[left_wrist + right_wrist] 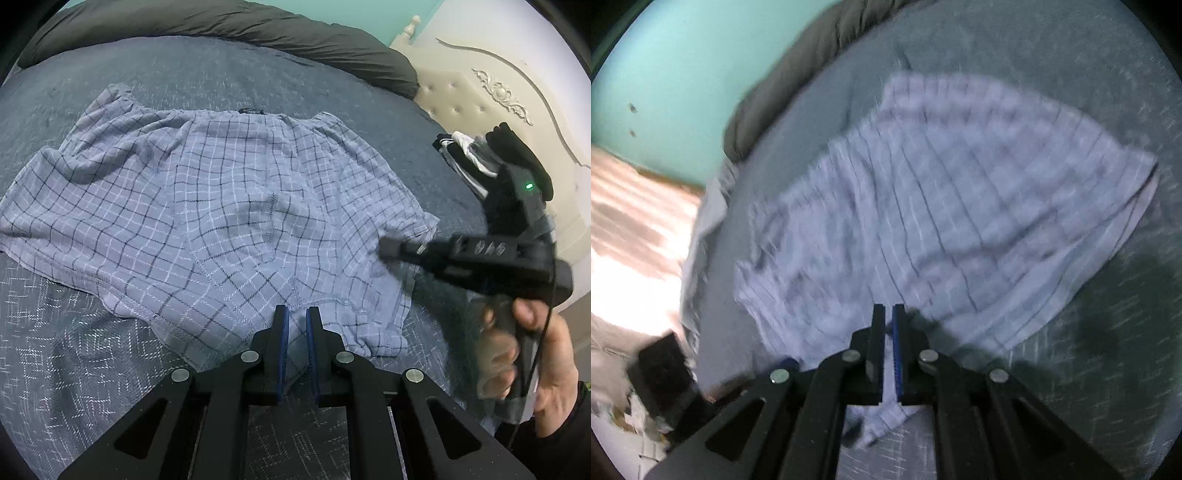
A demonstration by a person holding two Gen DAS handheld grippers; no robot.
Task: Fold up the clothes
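A pair of light blue checked shorts [221, 206] lies spread flat on the dark grey bedspread [92, 369], waistband at the far side. My left gripper [297, 314] sits at the near hem by the crotch, its jaws narrowly apart with cloth between them. My right gripper [388, 246] shows in the left wrist view at the shorts' right leg edge, held by a hand [543, 354]. In the blurred right wrist view the right gripper [888, 310] is shut on the shorts' edge [886, 417], and the shorts [942, 221] stretch away from it.
A dark grey duvet [258, 26] is rolled along the far side of the bed. A cream tufted headboard [498, 96] stands at right, with a small pile of dark and white clothes [469, 155] beside it. A teal wall [683, 66] lies beyond.
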